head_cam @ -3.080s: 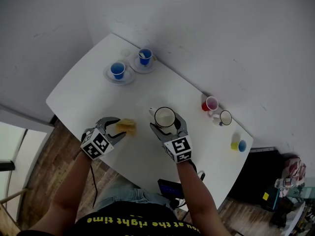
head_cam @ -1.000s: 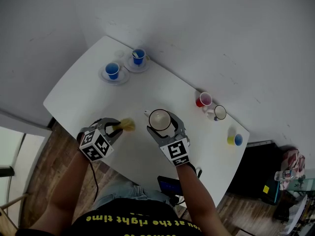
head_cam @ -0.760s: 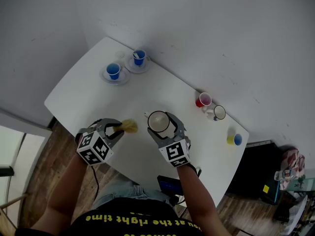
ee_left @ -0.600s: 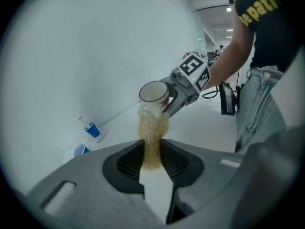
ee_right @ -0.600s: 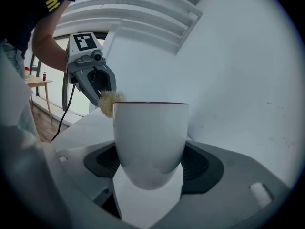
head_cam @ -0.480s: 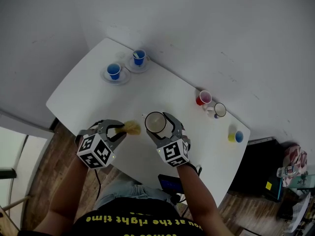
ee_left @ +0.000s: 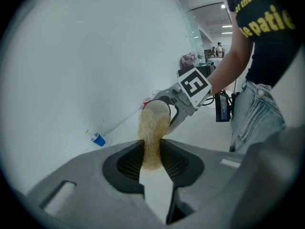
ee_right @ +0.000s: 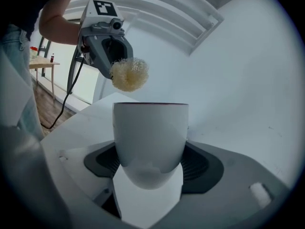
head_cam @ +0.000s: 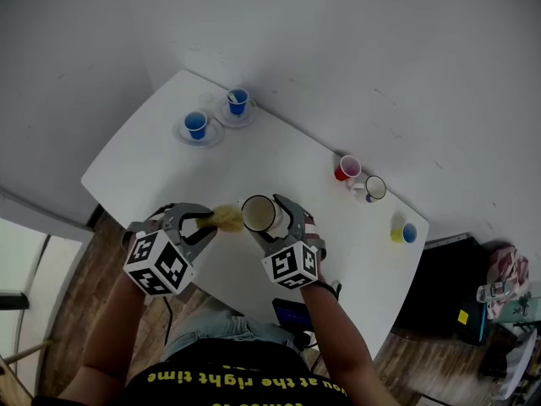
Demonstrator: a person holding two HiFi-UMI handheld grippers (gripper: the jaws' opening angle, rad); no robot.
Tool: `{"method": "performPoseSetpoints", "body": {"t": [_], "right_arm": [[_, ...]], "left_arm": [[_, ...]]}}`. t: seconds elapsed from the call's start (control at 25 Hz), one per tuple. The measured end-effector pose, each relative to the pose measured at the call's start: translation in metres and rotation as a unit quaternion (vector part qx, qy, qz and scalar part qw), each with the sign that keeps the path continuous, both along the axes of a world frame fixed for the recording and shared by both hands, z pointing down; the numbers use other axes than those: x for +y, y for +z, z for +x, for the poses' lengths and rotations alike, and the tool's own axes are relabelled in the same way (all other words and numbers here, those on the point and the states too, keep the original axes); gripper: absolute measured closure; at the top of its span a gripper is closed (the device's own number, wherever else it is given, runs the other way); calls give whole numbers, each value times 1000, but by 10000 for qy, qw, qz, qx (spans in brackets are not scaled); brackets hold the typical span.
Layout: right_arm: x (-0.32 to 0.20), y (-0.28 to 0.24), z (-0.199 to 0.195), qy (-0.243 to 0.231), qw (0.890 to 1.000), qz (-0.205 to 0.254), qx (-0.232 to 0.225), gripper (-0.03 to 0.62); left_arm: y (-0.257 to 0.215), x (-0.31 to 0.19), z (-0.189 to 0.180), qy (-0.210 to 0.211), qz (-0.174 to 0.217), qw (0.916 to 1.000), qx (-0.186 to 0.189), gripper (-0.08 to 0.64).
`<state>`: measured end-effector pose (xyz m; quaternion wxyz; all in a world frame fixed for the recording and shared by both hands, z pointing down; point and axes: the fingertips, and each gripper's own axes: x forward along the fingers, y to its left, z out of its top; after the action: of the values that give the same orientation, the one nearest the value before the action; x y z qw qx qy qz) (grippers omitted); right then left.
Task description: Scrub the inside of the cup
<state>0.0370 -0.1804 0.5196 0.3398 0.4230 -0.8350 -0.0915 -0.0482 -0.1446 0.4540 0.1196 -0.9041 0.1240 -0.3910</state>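
The left gripper (head_cam: 209, 219) and the right gripper (head_cam: 264, 216) are grey, with dark ribbed pads (ee_left: 128, 163). Each carries a white cube (head_cam: 158, 263) printed with black square markers. A black cable (head_cam: 166, 309) hangs from the left one. The person wears a black T-shirt (head_cam: 228, 381) with yellow lettering and light blue jeans (head_cam: 211, 332).

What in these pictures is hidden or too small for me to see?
1. Inside of the white ceramic cup: the right gripper view shows only its outer wall.
2. The cup's mouth, left gripper view: the yellow fibrous scrubbing pad covers it.
3. Contents of the leftmost small blue cup: head view, too small.
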Motion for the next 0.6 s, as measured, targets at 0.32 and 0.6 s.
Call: {"method": "performPoseSetpoints", "body": {"t": [0.32, 0.6], "right_arm": [[8, 1, -5, -140, 9987, 29, 490, 209], [12, -1, -7, -148, 9973, -16, 720, 209]], "left_arm": [[-2, 7, 20, 324, -57, 9985, -428, 460], [-2, 9, 29, 415, -232, 9960, -759, 460]]}}
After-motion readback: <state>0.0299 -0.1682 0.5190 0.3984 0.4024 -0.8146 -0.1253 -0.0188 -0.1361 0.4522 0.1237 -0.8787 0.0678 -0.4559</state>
